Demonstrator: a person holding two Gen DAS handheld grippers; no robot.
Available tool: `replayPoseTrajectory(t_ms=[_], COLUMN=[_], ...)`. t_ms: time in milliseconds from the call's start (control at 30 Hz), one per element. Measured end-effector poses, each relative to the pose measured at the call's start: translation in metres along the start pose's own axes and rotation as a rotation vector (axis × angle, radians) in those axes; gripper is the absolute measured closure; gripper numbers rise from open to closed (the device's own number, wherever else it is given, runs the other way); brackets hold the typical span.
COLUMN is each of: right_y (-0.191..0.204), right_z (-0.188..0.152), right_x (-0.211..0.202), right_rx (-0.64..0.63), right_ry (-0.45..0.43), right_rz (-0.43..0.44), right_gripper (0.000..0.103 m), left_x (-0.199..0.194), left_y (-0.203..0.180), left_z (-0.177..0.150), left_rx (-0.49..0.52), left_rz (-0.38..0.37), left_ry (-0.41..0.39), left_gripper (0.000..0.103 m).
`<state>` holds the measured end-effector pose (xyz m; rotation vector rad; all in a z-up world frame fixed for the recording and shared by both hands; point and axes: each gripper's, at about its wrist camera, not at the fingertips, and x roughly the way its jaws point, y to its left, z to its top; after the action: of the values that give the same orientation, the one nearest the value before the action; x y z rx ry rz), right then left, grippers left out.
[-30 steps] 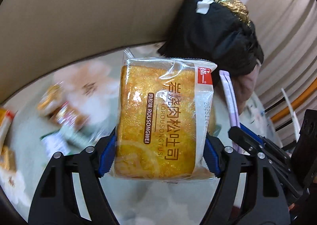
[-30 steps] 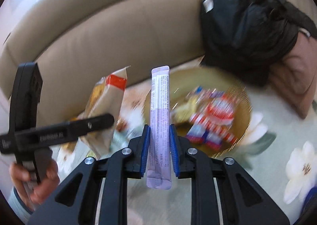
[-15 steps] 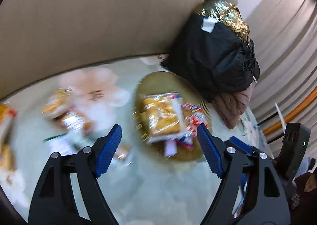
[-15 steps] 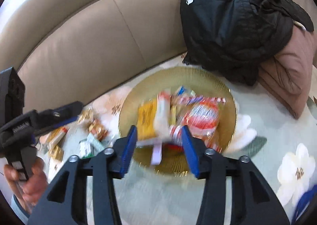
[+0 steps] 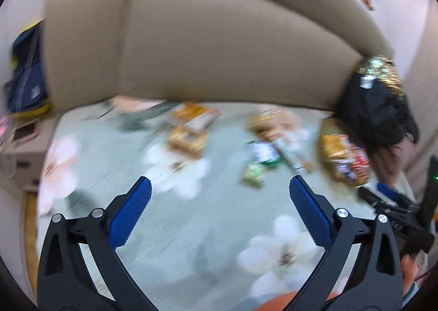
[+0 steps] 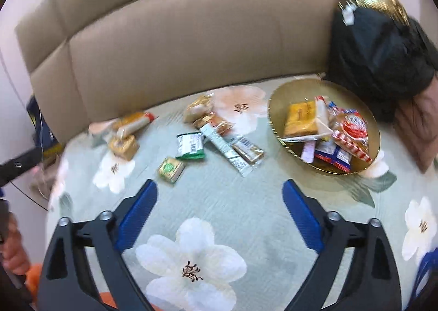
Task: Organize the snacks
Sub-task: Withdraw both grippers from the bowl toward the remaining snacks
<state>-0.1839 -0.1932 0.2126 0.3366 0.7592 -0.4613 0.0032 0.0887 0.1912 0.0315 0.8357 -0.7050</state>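
Snacks lie in two groups on a pale green floral cover (image 6: 246, 209) spread over a beige sofa (image 6: 191, 45), and the gold plate (image 6: 284, 97) at the right end of that cover serves as the landmark. On the plate sit an orange bread packet (image 6: 301, 119), a red-and-white striped packet (image 6: 351, 133), a blue-and-red packet (image 6: 332, 156) at the plate's near rim, and a pale pink stick sachet (image 6: 309, 150) poking out beneath the bread. Behind the plate, touching its far edge, a black bag with a gold top (image 6: 377, 45) leans on the sofa back.

Left of the plate, loose on the cover, a long grey-green bar (image 6: 224, 146) lies at a slant with a brown bar (image 6: 247, 150) just beside it on the plate side. Farther left are a green-and-white pouch (image 6: 189, 146), a small green-and-gold square packet (image 6: 170, 169) nearer the camera, and a gold square packet (image 6: 123, 145). Two brownish cake packets (image 6: 208, 116) rest behind the bar, and a long orange-tipped packet (image 6: 132, 123) lies farthest from the plate, close to the sofa back.

The right gripper (image 6: 220, 196) hovers over the cover, nearer than the plate and to its left, blue pads spread wide with nothing between them. The left gripper (image 5: 220, 192) is likewise wide apart and empty; its view is smeared, so the plate (image 5: 325, 124) and what are probably the same loose packets show only as blurs.
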Motion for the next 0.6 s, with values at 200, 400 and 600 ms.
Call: replayPoseTrajectory(t_ms=[200, 400, 600], right_y=[0.038, 0.027, 0.013], right_z=[-0.038, -0.038, -0.04], right_x=[0.012, 0.017, 0.035], right_rx=[-0.109, -0.065, 0.005], right_ry=[-0.057, -0.026, 0.055], right_rz=[-0.132, -0.154, -0.109], right_gripper=[0.005, 0.005, 0.005], left_x=[0.023, 0.03, 0.042], left_y=[0.039, 0.034, 0.05], left_z=[-0.042, -0.047, -0.045], left_rx=[-0.028, 0.017, -0.074], left_rz=[0.216, 0.253, 0.244], left_ry=[0.048, 0.047, 0.097], left_gripper=[0.003, 0.003, 0.003])
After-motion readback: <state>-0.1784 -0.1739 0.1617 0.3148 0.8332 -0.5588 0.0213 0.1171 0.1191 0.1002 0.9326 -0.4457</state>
